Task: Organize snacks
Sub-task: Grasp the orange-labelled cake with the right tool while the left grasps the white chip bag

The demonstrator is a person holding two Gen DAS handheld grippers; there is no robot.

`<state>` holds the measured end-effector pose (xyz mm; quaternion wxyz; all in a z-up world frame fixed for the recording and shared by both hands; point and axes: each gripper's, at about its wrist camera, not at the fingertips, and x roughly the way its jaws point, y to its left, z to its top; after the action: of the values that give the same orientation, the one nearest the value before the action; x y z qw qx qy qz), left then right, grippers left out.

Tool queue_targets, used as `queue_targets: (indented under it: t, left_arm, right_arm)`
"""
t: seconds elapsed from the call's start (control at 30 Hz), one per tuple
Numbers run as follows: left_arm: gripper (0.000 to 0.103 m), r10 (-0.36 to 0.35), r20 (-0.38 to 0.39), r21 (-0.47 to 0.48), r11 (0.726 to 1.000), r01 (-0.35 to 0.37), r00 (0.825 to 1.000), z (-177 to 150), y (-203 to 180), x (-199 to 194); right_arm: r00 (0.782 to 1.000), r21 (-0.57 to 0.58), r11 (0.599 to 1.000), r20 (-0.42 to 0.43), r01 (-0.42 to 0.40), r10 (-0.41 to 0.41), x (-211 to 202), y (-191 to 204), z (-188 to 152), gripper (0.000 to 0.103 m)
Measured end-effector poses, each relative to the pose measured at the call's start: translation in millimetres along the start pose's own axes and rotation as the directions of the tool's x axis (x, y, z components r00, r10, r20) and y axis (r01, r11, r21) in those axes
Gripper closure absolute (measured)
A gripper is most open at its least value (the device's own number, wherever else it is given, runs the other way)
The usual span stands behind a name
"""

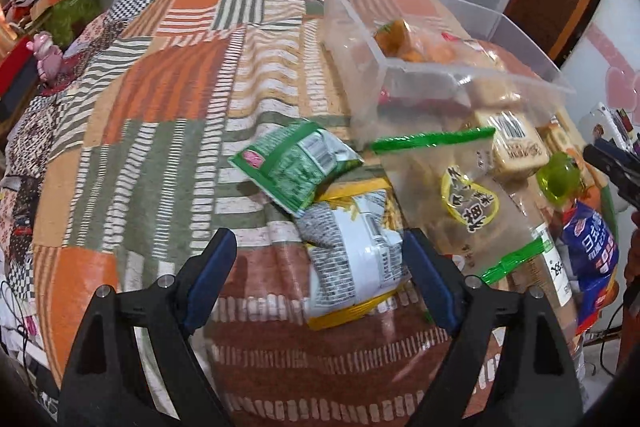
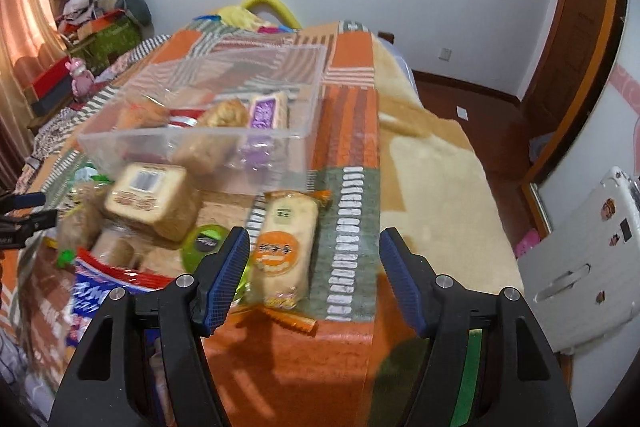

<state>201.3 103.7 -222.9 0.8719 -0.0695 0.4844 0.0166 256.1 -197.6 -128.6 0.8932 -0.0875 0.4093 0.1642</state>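
A clear plastic bin stands on the patchwork bedspread with several wrapped breads and a purple pack inside. In front of it lies a pile of snacks. My left gripper is open, its jaws either side of a white-and-yellow chip bag; a green bag lies just beyond. A clear green-striped bag, a green jelly cup and a blue pack lie to the right. My right gripper is open over an orange-labelled bread pack, with nothing held.
A wrapped toast loaf leans against the bin's front. The bed edge with a beige blanket drops off to the right onto wooden floor. A white suitcase stands at the right. Boxes and clutter sit at the far left.
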Motion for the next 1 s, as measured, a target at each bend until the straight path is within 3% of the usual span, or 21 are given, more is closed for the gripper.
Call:
queue_targets:
  t: [0.23, 0.37, 0.5, 0.6, 1.0]
  left_arm:
    - [0.025, -0.012, -0.037, -0.001, 1.000, 0.012, 0.999, 0.4, -10.4, 20.5]
    - [0.027, -0.014, -0.021, -0.013, 1.000, 0.014, 1.000, -3.6, -12.1, 25.3]
    - [0.040, 0.002, -0.002, 0.000, 1.000, -0.002, 1.000, -7.5, -12.9, 20.8]
    - [0.047, 0.006, 0.000, 0.003, 1.000, -0.006, 1.000, -9.0, -10.2, 16.5]
    - [0.052, -0.004, 0.071, 0.022, 1.000, 0.002, 0.997, -11.9, -17.7, -28.2]
  right_arm:
    - [0.998, 0.024, 0.999, -0.054, -0.038, 0.039, 22.1, -2.7, -1.8, 0.039]
    - [0.996, 0.031, 0.997, -0.068, -0.064, 0.066, 27.8, -0.6, -2.7, 0.044]
    - [0.994, -0.008, 0.999, -0.093, -0.050, 0.049, 33.8, 5.7, -7.5, 0.054]
    - [0.995, -0.036, 0.998, -0.086, -0.043, 0.040, 27.7, 9.4, -10.5, 0.071]
    - [0.998, 0.001, 0.998, 0.008, -0.056, 0.056, -21.0, -2.5, -16.7, 0.071]
